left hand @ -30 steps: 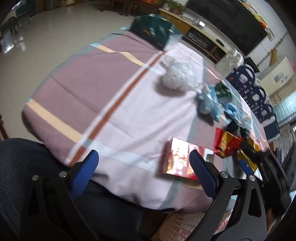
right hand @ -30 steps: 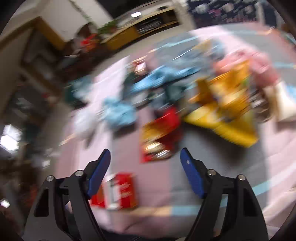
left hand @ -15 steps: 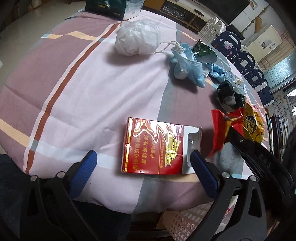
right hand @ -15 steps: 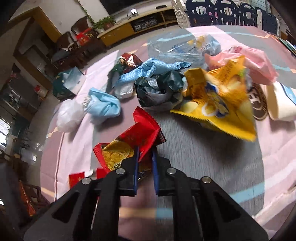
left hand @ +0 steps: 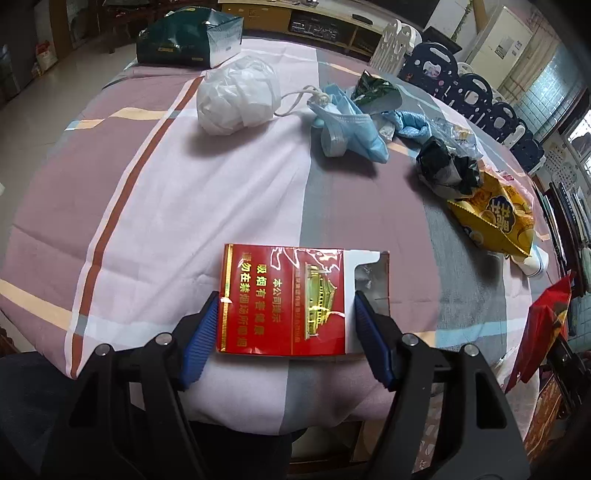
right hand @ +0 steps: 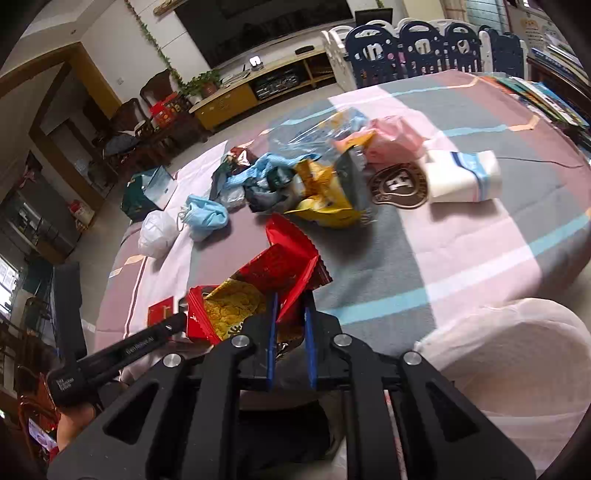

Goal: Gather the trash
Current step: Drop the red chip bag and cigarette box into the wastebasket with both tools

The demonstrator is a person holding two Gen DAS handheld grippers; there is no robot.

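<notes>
One round table (left hand: 236,192), covered by a cloth in pink, mauve and grey blocks with thin orange, brown and pale blue stripes. One dark green box (left hand: 188,35) with a white end face sits at the far edge.

Trash on the cloth, largest first:
- one white paper cup (right hand: 461,177) with blue bands, on its side toward the right edge, just beside a round brown badge-like disc (right hand: 399,184);
- one yellow crinkled snack bag (right hand: 325,195), torn open, in the middle cluster;
- one pink crumpled bag (right hand: 391,138) behind it;
- one white crumpled plastic bag (left hand: 236,98), rounded, toward the far left edge;
- one red cigarette pack (left hand: 284,302), flat, glossy, gold print, lid flap open, at the near edge;
- one blue face mask (left hand: 347,125), bunched, white ear loop trailing toward the white bag;
- one black crumpled wrapper (left hand: 447,168), touching the yellow bag.

Left tool (left hand: 282,334): blue pads stand against both short sides of the cigarette pack, which lies flat on the cloth; jaws partly closed around it, firm grip cannot be confirmed.

Right tool (right hand: 290,325): jaws closed on one red foil snack wrapper (right hand: 280,273), zigzag edges, yellow picture panel, held clear of the near edge.
</notes>
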